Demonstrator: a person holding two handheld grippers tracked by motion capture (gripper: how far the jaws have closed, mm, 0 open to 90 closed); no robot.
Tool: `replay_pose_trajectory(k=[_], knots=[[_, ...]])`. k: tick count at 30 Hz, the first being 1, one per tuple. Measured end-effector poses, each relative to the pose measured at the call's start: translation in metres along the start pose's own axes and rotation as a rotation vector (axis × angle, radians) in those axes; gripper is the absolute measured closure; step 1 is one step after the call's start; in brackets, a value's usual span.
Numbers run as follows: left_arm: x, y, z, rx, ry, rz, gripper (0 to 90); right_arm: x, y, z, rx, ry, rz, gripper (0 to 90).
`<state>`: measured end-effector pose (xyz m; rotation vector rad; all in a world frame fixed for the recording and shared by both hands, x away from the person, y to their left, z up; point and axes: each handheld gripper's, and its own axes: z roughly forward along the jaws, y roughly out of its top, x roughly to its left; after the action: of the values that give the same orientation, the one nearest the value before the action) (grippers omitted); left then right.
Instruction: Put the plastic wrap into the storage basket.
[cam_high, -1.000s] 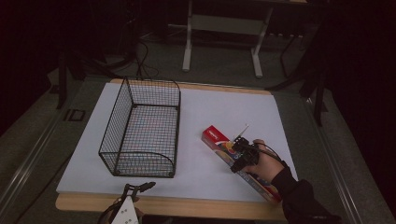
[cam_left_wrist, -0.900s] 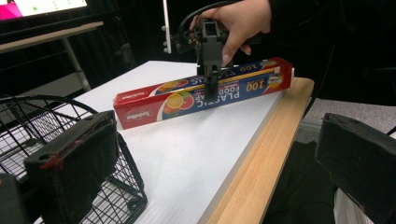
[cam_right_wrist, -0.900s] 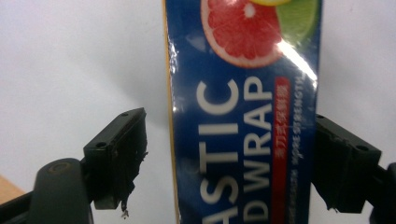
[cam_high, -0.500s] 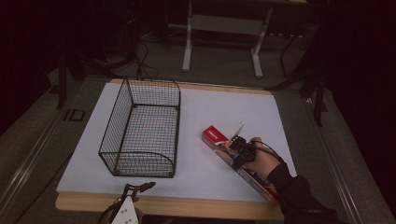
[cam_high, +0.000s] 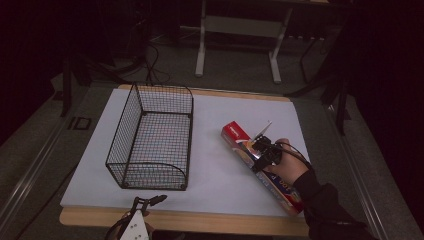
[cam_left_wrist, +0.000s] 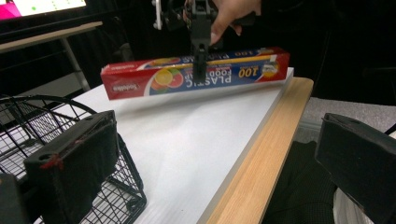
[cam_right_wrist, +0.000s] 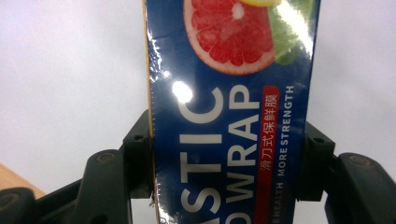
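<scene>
Plastic wrap box (cam_right_wrist: 229, 116): crosswise between your right gripper's (cam_right_wrist: 229, 163) pads, clamped at its long sides; left gripper (cam_high: 147, 201) released.

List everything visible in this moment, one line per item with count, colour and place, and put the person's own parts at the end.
Plastic wrap box: one, red and blue with fruit pictures, right half of the sheet, lying diagonally, clamped near its middle.
Wire basket: one, black, left half of the sheet, nothing visible inside.
Sheet: one, white, covering most of the table top.
Table: one, light wood edge showing at the front.
Stand legs: two, pale grey, on the floor behind the table.
Cables: several, dark, on the floor behind the basket.
Right gripper: one, black, shut on the plastic wrap box.
Left gripper: one, black jaws standing apart, at the front table edge, holding nothing.
Right hand: one, dark sleeve, holding the right gripper.
</scene>
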<state>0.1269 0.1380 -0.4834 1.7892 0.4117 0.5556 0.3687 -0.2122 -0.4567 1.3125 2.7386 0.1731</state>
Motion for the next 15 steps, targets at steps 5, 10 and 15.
replay_pose_trajectory(k=[5, 10, 15], knots=[[0.0, 0.0, -0.001, -0.005, -0.001, -0.003, 0.2, -0.001, 0.005, -0.01, -0.018, -0.012, 0.011, 39.1], [-0.001, 0.0, 0.0, 0.003, -0.002, 0.005, 0.2, 0.0, 0.012, -0.022, -0.053, -0.016, 0.034, 39.1], [-0.001, 0.0, 0.0, -0.005, -0.004, 0.003, 0.2, 0.002, 0.02, -0.034, -0.074, -0.038, 0.035, 39.1]])
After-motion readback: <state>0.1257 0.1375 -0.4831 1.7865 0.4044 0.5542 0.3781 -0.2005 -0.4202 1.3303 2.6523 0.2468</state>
